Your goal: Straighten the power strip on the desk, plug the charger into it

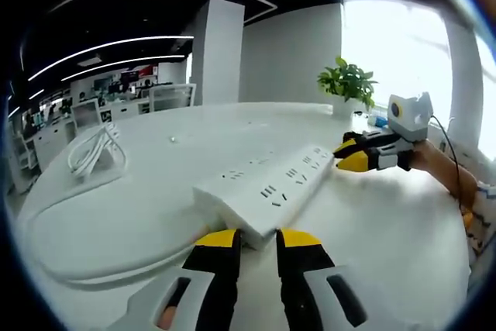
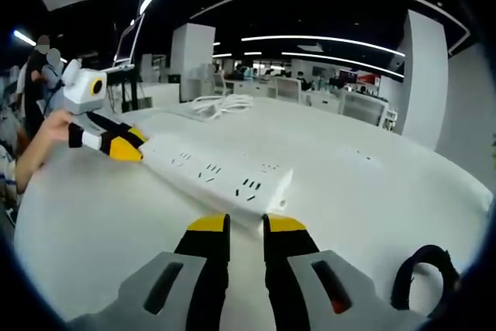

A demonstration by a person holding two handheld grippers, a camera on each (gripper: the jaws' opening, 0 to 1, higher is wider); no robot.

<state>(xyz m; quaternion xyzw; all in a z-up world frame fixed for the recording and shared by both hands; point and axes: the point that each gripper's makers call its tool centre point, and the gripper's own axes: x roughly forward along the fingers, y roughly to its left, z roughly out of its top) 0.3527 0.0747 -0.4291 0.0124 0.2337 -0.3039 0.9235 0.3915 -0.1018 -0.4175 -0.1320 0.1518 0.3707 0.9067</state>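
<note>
White power strip (image 1: 267, 184) on desk (image 1: 387, 230); L claw (image 1: 256, 239) & R claw (image 2: 246, 224) each clenched on an end.

Open-plan office, dark ceiling with curved light strips (image 1: 108, 43). White square pillar (image 1: 218, 52) behind round white desk (image 1: 387, 222). Bright window (image 1: 395, 44) on one side, potted plant (image 1: 348, 83) at desk edge before it. Rows of white workstations with chairs (image 2: 310, 92) in distance. White wall (image 2: 469, 106) at edge.

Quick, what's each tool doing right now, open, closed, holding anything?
Left tool: clamped on one end of the long white plastic power strip.
Right tool: clamped on its other end.
</note>
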